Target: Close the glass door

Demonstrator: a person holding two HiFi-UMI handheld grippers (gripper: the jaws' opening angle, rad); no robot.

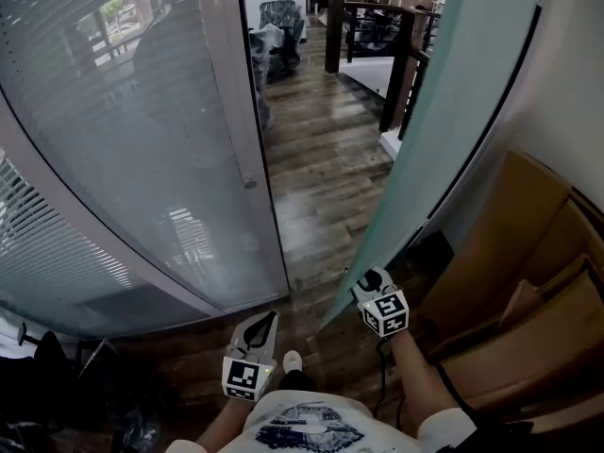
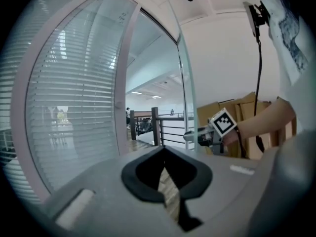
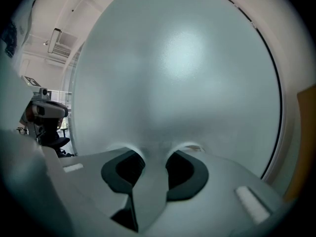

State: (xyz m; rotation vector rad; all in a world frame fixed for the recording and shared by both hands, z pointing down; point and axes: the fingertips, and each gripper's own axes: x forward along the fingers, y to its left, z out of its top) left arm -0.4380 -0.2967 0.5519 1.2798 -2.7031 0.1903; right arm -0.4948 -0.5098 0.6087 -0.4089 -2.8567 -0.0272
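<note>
The head camera looked steeply down from above, with the wooden floor (image 1: 321, 168) running toward 12 o'clock. The left gripper camera looked level and shared with it the right gripper (image 2: 190, 135) at 3 o'clock. The right gripper camera faced the glass door (image 3: 177, 83) from very near.

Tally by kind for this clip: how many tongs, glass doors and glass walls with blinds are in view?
Tongs: 2 (left tongs, right tongs)
Glass door: 1
Glass wall with blinds: 1
Total: 4
</note>
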